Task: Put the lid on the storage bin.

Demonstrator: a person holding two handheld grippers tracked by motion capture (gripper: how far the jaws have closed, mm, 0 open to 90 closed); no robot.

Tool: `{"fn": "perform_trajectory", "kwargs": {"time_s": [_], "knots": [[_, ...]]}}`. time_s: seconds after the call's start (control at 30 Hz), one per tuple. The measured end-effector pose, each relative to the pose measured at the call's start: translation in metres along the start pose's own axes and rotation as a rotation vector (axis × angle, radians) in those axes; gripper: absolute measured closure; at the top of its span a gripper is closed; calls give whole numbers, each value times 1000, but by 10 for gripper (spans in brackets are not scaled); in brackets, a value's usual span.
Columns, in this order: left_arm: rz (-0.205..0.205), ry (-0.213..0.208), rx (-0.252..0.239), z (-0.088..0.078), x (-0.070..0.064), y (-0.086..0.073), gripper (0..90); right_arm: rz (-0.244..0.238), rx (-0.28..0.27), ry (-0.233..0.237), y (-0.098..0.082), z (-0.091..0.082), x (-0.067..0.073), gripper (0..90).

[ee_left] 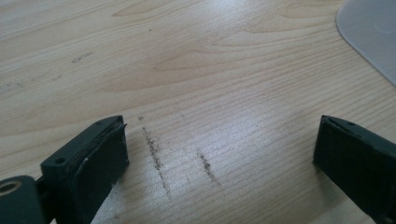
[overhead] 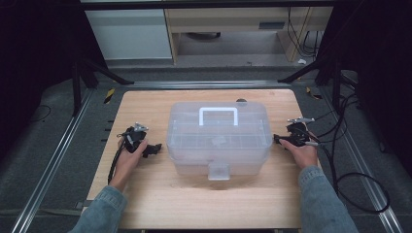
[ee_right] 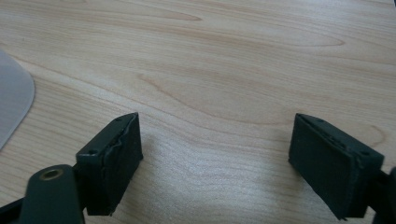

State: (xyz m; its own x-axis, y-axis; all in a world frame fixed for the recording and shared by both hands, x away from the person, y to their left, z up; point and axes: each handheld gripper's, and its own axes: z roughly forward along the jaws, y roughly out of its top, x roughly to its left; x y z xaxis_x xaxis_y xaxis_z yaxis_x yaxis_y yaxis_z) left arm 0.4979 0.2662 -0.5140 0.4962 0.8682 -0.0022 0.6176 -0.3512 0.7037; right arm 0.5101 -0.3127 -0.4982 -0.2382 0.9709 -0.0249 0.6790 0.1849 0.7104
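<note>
A clear plastic storage box [overhead: 218, 138] with a white handle [overhead: 218, 115] and a front latch [overhead: 218, 171] stands shut in the middle of the wooden table [overhead: 160, 199]. My left gripper [overhead: 154, 148] rests low on the table just left of the box, pointing toward it. In the left gripper view it [ee_left: 219, 149] is open over bare wood, with the box's corner [ee_left: 373, 32] at the upper right. My right gripper [overhead: 278, 139] sits at the box's right side, close to the wall. It [ee_right: 215, 158] is open with nothing between its pads, and the box's edge [ee_right: 14, 102] lies at the left.
Cables [overhead: 350, 160] trail from the right gripper off the table's right edge. Dark tripod legs [overhead: 82, 73] stand at the back left and right. Metal rails [overhead: 53, 160] run along both sides of the table. Bare wood lies in front of the box.
</note>
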Motion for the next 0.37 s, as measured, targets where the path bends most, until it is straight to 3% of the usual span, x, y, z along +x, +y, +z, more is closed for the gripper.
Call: {"fn": "perform_trajectory", "kwargs": {"time_s": [0.1, 0.2, 0.37], "knots": [[-6, 4, -30, 1, 0, -3, 10, 3, -17, -8, -2, 1, 2, 141], [-13, 13, -30, 0, -2, -4, 10, 6, -48, -14, -6, 1, 5, 123], [-32, 31, -23, -1, -4, -5, 0, -38, -14, 32, -7, 1, 11, 12]]}}
